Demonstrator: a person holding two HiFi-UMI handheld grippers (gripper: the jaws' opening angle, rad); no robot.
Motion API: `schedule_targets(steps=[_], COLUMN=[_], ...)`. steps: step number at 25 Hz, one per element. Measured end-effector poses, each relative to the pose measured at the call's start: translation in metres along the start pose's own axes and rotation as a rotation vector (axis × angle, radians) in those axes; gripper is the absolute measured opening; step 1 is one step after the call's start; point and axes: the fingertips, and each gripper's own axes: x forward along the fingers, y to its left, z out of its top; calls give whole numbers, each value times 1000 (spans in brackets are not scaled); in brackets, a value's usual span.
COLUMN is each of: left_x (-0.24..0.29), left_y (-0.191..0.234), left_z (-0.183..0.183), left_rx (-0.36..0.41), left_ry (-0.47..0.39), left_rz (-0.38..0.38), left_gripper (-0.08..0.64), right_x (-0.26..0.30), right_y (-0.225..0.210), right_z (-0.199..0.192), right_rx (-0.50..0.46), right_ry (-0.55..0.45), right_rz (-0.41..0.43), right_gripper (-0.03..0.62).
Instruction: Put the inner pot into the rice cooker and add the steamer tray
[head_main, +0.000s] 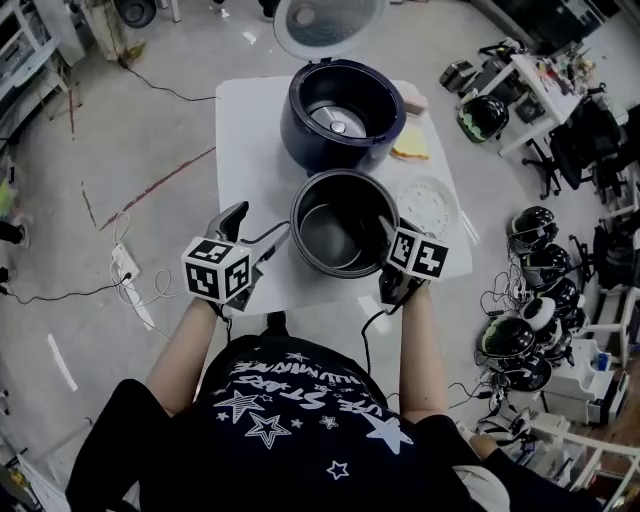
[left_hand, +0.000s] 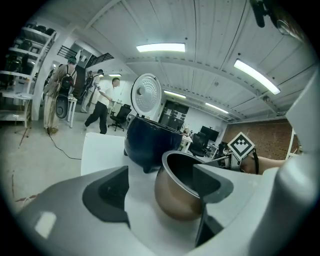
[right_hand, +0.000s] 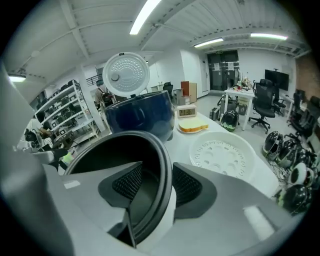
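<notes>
The dark blue rice cooker (head_main: 300, 130) stands at the back of the white table (head_main: 250, 150), lid (head_main: 325, 22) up and bowl empty. The bronze inner pot (head_main: 335, 240) sits on the table in front of it. My right gripper (head_main: 388, 232) straddles the pot's right rim (right_hand: 150, 145), one pad inside and one outside, with a sliver of gap on the inner side. My left gripper (head_main: 262, 225) is wide open just left of the pot (left_hand: 175, 200), its right finger (left_hand: 212, 185) close to the rim and nothing held. The white perforated steamer tray (head_main: 428, 205) lies flat to the pot's right.
A yellow slice-shaped thing (head_main: 410, 148) and a small digital clock (right_hand: 186, 111) sit right of the cooker. The table's front edge is close below the pot. Cables, helmets and desks crowd the floor to the right. People stand far off in the left gripper view.
</notes>
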Motion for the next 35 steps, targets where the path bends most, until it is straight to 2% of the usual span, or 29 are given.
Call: schedule_targets(steps=[4,5,7,16,25,31,33,35], left_x=[7,10,16,50,68,58,56,54], left_y=[5,5,4,-8,-11,-6,-4,-1], left_z=[1,0,-1,0,-23,-39,-42,-43], left_rx=[-12,-16,-22,12,27,44,70,44], left_ry=[16,24,48,129,276,319,343,356], left_rz=[-7,-12,-21,-70,-78,-56,-32,-13], left_gripper=[394,394,394,392,344,158,150,134], right_x=[13,16,18,13,-1,-5,-8,-11], right_y=[-1,-4,-9,-3,17,33,38,42], right_z=[-7,-9,-11,-9,8,11,13,14], right_rx=[-3,-3,-1,-16,-140,-189,-210,-217], right_ry=[70,87,106,92,36,3,-10,-16], right_rz=[7,1,-18,-36,-59,-46,-54,-57], right_gripper=[193,171,84,78,78,78,78,78])
